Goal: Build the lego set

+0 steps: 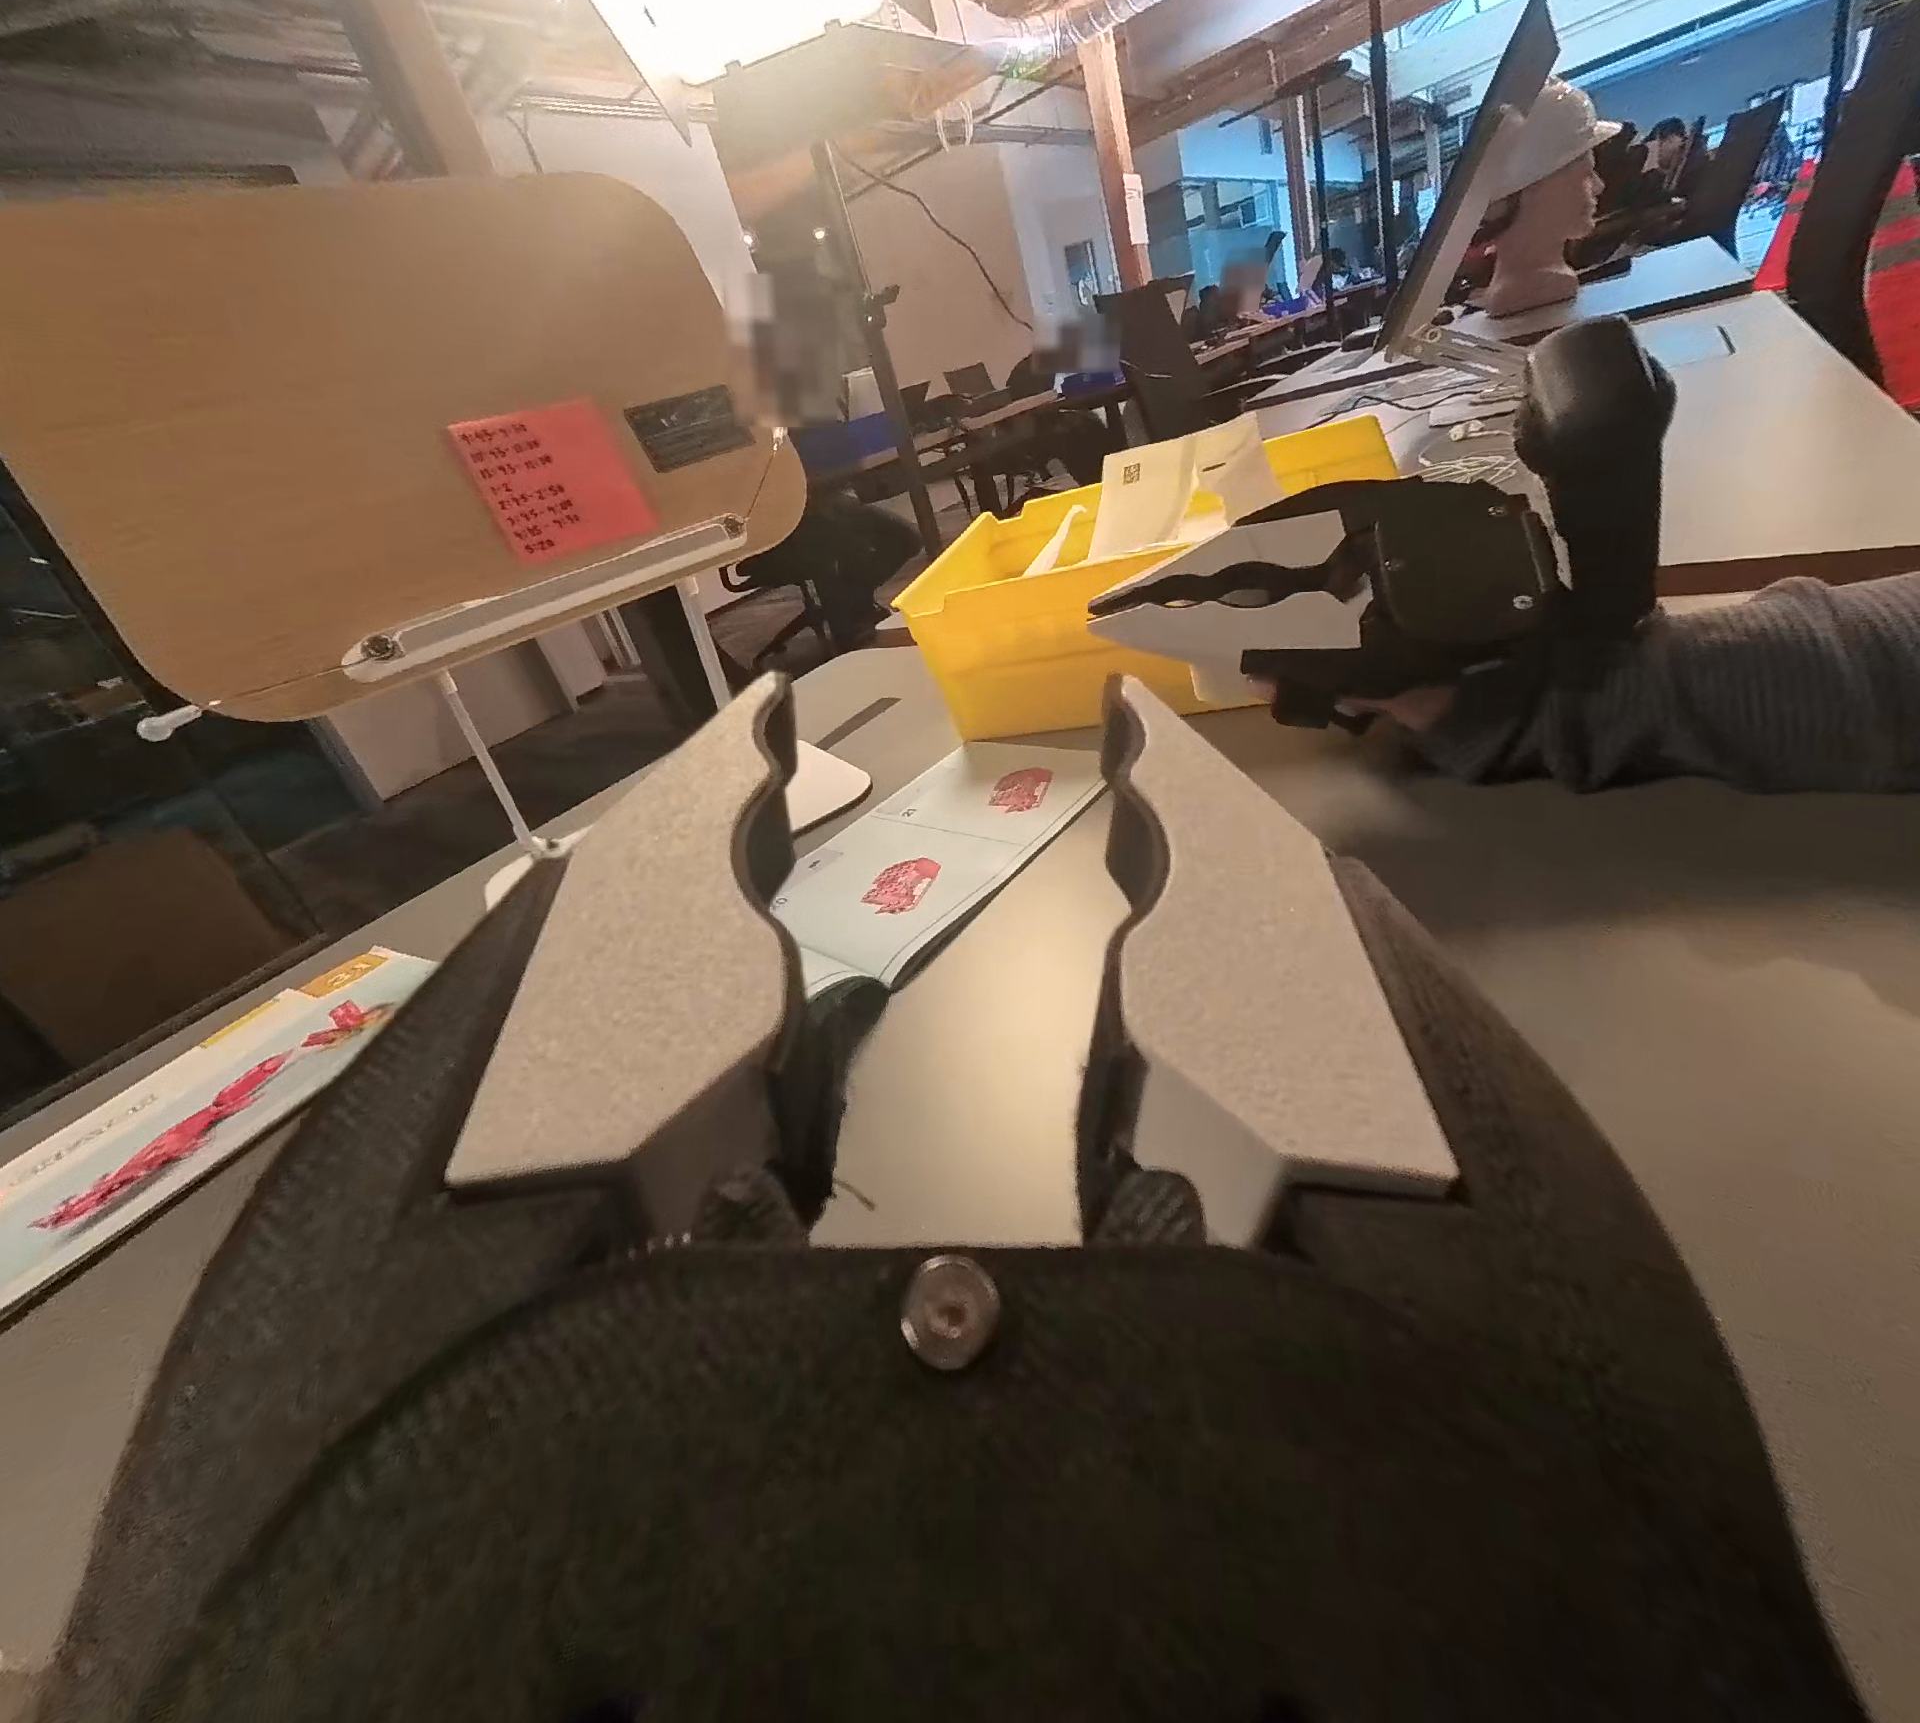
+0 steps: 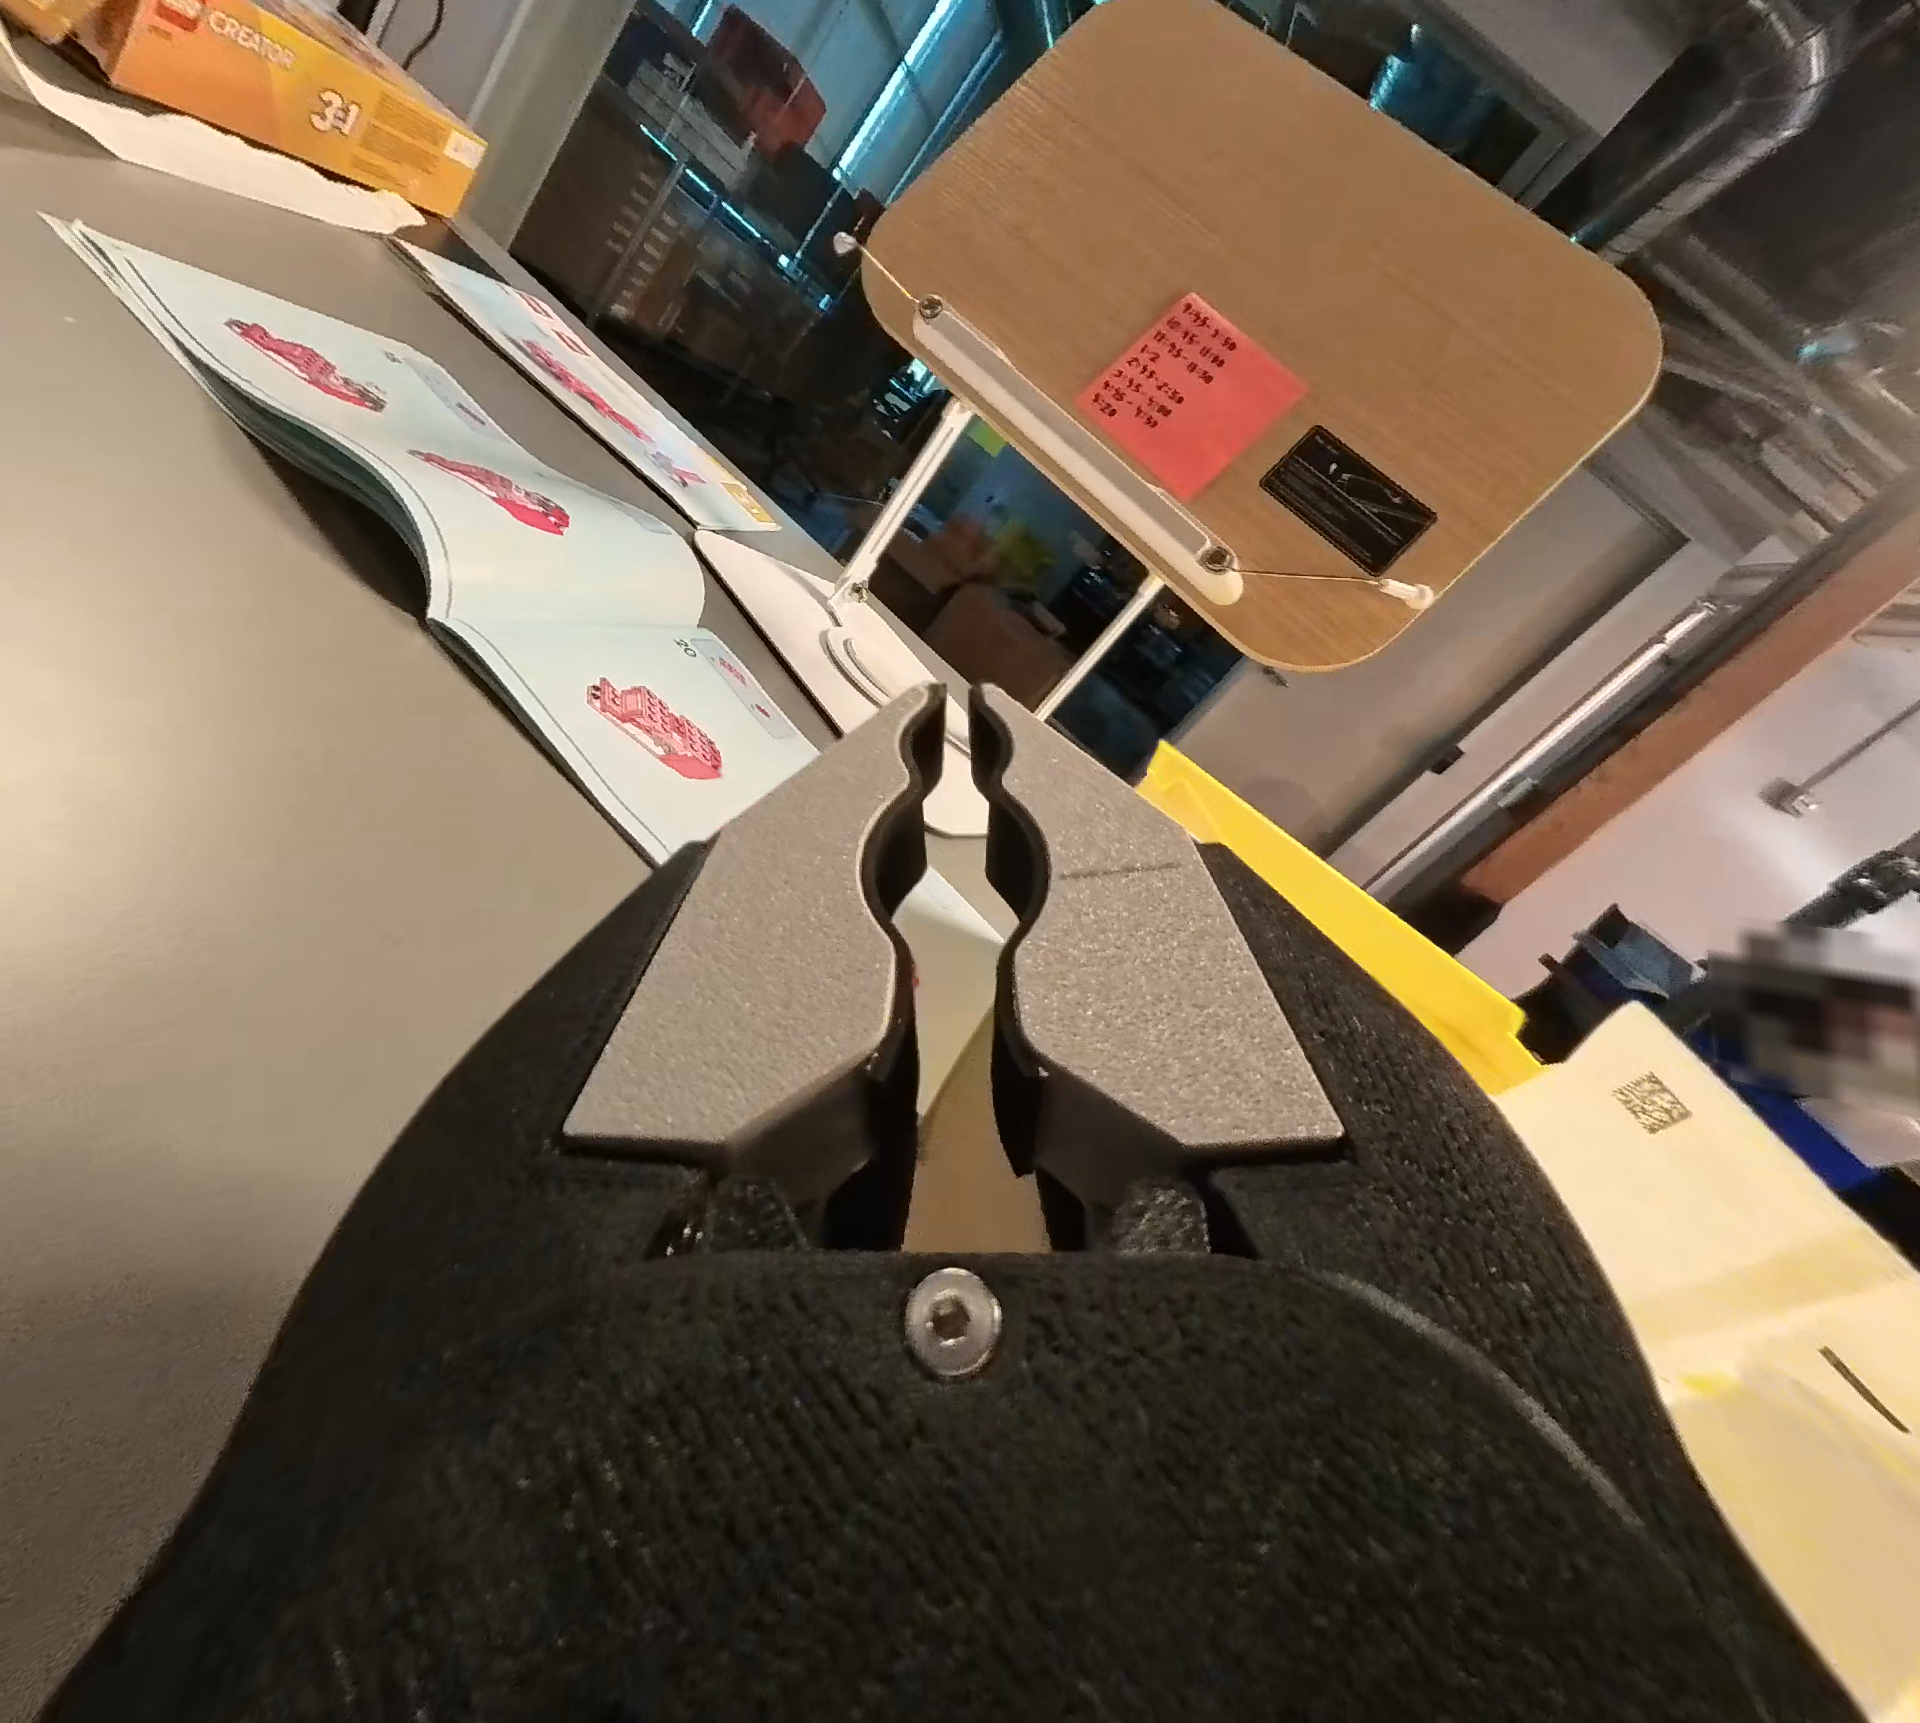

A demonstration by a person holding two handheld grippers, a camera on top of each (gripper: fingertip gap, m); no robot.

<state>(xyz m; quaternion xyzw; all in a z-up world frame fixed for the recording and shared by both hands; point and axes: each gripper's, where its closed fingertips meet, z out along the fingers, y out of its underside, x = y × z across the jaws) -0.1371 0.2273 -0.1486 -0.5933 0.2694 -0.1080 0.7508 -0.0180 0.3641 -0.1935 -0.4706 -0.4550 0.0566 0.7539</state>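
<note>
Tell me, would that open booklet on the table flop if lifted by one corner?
Probably. The booklet looks thin and its pages already arch, so they would likely droop and fan. It looks light. Lying flat on the table, its edge may be hard to pinch.

Your left gripper (image 1: 940, 717) has grainy matt grey fingers (image 1: 644, 935) on a black body of woven, cloth-like texture, pinned by a shiny metal screw (image 1: 951, 1312). The right gripper (image 2: 958, 707) has the same finish. The table (image 1: 1558, 998) looks smooth and matt grey. The yellow bin (image 1: 1029, 624) is glossy plastic. The open booklet (image 2: 499, 551) is smooth paper (slightly sheened). The stand's board (image 2: 1299, 219) shows wood grain, with a pink paper note (image 2: 1190, 395).
</note>
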